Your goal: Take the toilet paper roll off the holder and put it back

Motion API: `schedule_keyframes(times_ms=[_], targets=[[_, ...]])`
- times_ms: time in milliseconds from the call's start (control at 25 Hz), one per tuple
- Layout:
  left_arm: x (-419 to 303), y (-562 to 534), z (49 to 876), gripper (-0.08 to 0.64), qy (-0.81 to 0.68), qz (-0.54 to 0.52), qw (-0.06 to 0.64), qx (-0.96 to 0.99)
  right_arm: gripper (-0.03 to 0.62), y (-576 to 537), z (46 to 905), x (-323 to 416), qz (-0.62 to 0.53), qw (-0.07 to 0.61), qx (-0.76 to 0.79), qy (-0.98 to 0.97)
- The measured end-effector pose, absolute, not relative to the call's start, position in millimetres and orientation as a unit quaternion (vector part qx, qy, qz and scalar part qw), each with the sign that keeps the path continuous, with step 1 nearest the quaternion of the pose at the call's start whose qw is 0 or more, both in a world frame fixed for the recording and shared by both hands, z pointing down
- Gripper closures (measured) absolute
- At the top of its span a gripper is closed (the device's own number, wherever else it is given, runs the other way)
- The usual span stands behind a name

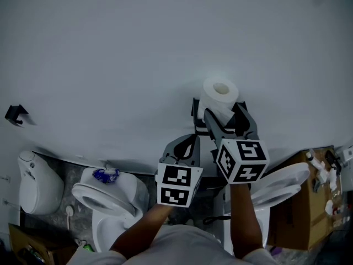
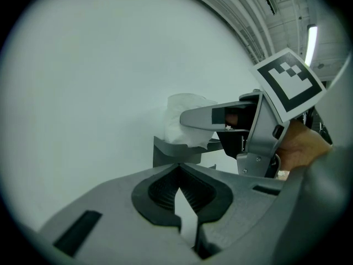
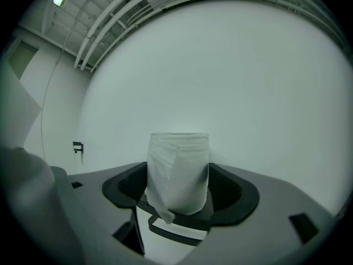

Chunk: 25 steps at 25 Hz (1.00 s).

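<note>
- Right gripper [image 3: 177,182] [image 1: 226,117]: fingers closed on the roll [image 3: 179,170] [image 1: 220,93], one pad against each side
- Roll: upright, core opening facing up in the head view, against the white wall [image 1: 138,48]; a loose sheet end [image 3: 160,211] hangs at its lower edge
- Holder [image 3: 176,225] [image 1: 195,112]: dark bracket directly beneath the roll; whether the roll rests on it cannot be told
- Left gripper [image 2: 177,167] [image 1: 190,143]: fingertips together, nothing between them; it sits just below and left of the holder, apart from the roll
- Box [image 1: 300,214]: cardboard, open top, at the lower right; small white and dark items [image 1: 332,181] lie in it, too small to identify
- Toilet [image 1: 102,200]: lower left, seat down; a blue object [image 1: 106,174] lies behind the seat
- Second toilet's lid [image 1: 284,182]: raised, between the right arm and the box
</note>
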<state>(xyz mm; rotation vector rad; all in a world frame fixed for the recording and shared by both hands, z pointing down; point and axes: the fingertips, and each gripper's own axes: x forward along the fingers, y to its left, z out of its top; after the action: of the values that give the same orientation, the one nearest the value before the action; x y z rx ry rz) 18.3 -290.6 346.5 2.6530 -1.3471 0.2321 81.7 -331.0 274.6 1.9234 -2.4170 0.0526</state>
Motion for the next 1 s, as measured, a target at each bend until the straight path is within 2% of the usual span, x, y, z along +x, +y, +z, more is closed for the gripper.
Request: schedule_keyframes(times_ms=[400,600,1000], targets=[[29,-283,343,0.555,-0.462,0.069,0.083,0.880,0.256,-313,285,91,0.023,0.033,0.604,-0.796],[34,-276,344,0.555,-0.471,0.071,0.081,0.876,0.334,-301,290,99,0.018,0.034,0.601,-0.799],[45,-258,342,0.555,-0.483,0.069,0.079,0.870,0.425,-273,306,104,0.019,0.041,0.588,-0.808]])
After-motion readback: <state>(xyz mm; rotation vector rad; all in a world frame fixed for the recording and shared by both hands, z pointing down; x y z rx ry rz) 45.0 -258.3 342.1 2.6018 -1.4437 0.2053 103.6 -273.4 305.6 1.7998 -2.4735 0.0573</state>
